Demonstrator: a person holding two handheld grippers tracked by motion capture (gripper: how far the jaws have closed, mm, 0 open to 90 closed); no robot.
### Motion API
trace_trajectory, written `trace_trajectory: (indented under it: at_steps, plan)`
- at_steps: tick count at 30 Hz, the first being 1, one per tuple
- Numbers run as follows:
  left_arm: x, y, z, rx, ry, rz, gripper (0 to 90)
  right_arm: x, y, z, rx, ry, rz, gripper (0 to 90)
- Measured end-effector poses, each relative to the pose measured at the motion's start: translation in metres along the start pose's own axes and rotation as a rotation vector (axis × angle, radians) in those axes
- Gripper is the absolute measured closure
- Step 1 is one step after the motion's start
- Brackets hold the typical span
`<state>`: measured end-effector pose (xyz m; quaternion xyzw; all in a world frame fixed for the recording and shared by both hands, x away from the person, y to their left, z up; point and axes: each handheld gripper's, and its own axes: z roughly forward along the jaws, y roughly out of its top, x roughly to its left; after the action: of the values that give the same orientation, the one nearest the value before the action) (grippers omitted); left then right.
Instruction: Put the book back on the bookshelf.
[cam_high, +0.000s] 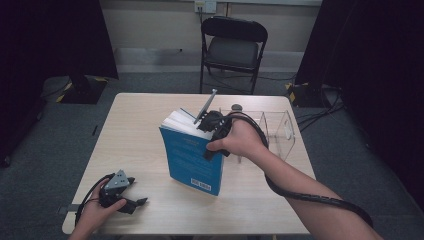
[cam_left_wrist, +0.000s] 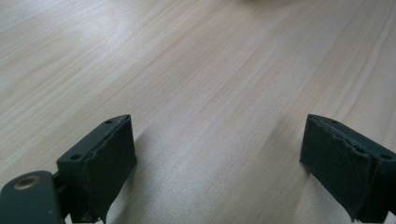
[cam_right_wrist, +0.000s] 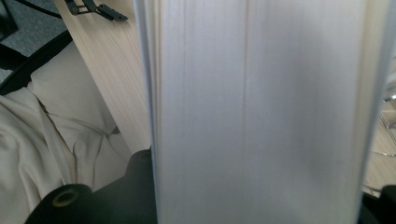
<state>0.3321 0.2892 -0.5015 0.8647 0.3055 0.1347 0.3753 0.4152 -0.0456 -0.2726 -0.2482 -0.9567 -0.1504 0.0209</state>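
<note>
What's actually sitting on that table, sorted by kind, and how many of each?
Blue book: 1
Clear plastic box: 1
Hand-held grippers: 2, left gripper and right gripper
Total: 4

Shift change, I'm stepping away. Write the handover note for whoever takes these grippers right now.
Right gripper: shut on the blue book, held upright on the table, page block between its jaws.
Left gripper: open, nothing between the jaws, low over the table's near left corner.
Clear acrylic holder: right of the book, nothing in it.
Done: book gripped and stood up.
Left: probably setting it into the holder.
</note>
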Motion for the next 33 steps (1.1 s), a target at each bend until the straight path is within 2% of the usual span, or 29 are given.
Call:
trace_trajectory:
  at_steps: [2, 6, 13, 15, 20, 24, 33]
  plan:
    - [0.0, 0.0, 0.0, 0.0, 0.0, 0.0, 9.0, 0.0, -0.003, -0.003, 0.004, -0.001, -0.012, 61.9]
    - [0.0, 0.0, 0.0, 0.0, 0.0, 0.0, 9.0, 0.0, -0.01, -0.005, 0.015, -0.005, -0.005, 61.9]
    - [0.0, 0.0, 0.0, 0.0, -0.001, 0.001, 8.9, -0.005, -0.027, -0.013, 0.029, 0.003, 0.028, 61.9]
    - [0.0, 0.0, 0.0, 0.001, 0.0, 0.001, 8.9, -0.005, -0.032, -0.015, 0.026, -0.007, 0.046, 61.9]
    - [0.0, 0.0, 0.0, 0.0, -0.001, 0.001, 8.9, -0.009, -0.045, -0.022, 0.034, -0.03, 0.057, 61.9]
    - [0.0, 0.0, 0.0, 0.0, -0.001, 0.001, 8.9, -0.013, -0.056, -0.028, 0.021, -0.016, 0.088, 61.9]
    - [0.0, 0.0, 0.0, 0.001, 0.0, 0.001, 8.9, -0.018, -0.074, -0.037, 0.026, -0.035, 0.11, 61.8]
